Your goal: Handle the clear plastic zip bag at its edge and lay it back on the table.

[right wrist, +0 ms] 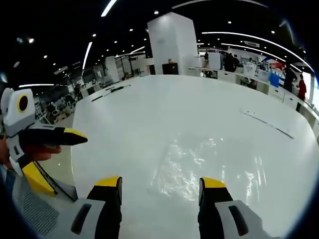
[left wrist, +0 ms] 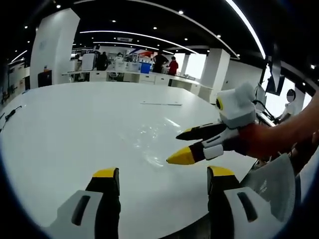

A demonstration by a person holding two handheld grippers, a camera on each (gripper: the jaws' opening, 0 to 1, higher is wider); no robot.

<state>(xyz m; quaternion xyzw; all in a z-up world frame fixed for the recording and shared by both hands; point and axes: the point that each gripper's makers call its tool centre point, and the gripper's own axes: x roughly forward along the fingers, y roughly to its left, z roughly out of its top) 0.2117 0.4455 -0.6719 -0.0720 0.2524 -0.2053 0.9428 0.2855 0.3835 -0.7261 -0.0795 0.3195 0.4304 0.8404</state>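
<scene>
The clear plastic zip bag (right wrist: 199, 164) lies flat on the broad white glossy surface (right wrist: 164, 114), visible as a wrinkled, glinting patch. In the right gripper view it sits just ahead of the right claw (right wrist: 159, 185), whose two black jaws with yellow tips stand wide apart with nothing between them; the bag's near edge lies close to the tip of the right-hand jaw, though whether they touch cannot be told. In the left gripper view the bag (left wrist: 152, 134) shows only as faint shiny creases on the surface (left wrist: 75, 124), beyond the left claw (left wrist: 162, 174), and its outline is hard to make out.

The left claw is likewise released, its yellow-tipped jaws spread with bare surface between them. In that same view the right claw (left wrist: 182, 145) comes in from the right, held by a person's hand (left wrist: 259, 142), its jaws parted and pointing over the bag's area. In the right gripper view the left claw (right wrist: 57, 159) enters at the left edge, also spread.

Farther out on the surface lies a thin long strip (left wrist: 160, 103), well apart from the bag. Behind the surface stand white pillars (right wrist: 173, 45), desks and distant people under ceiling lights.
</scene>
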